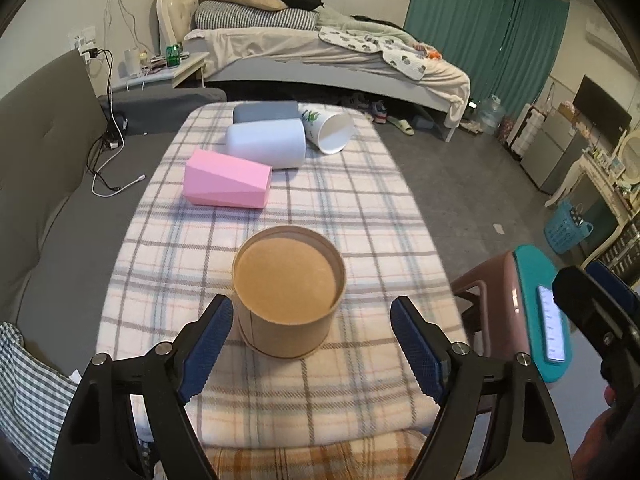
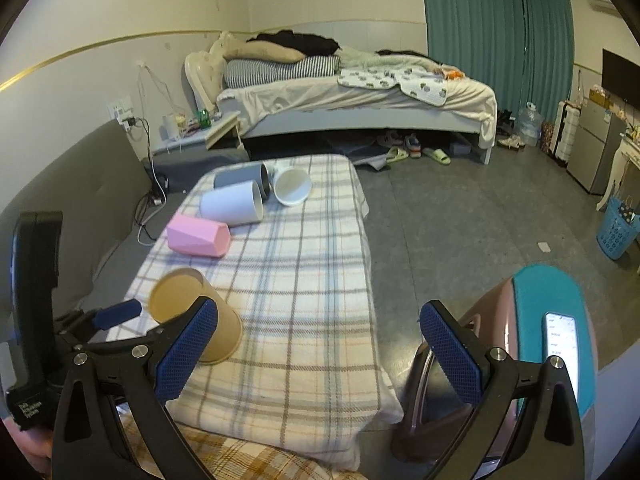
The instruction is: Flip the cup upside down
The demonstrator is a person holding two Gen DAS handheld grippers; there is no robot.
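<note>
A brown paper cup (image 1: 287, 294) stands upside down, base up, on the plaid blanket (image 1: 352, 216) near its front edge. My left gripper (image 1: 311, 322) is open, its blue pads on either side of the cup without touching it. The cup also shows in the right wrist view (image 2: 192, 312), with a finger of the left gripper beside it. My right gripper (image 2: 318, 330) is open and empty, off the blanket's right front edge above the floor. A pink cup (image 1: 226, 179), a white cup (image 1: 266, 143), a grey cup (image 1: 266, 111) and a white paper cup (image 1: 330, 128) lie on their sides farther back.
A brown stool (image 2: 460, 380) with a teal cushion (image 2: 552, 308) and a phone (image 2: 562, 344) stands at the right front. A grey sofa (image 1: 44, 152) runs along the left. A bed (image 1: 320, 52) is at the back, with grey floor (image 2: 460, 220) to the right.
</note>
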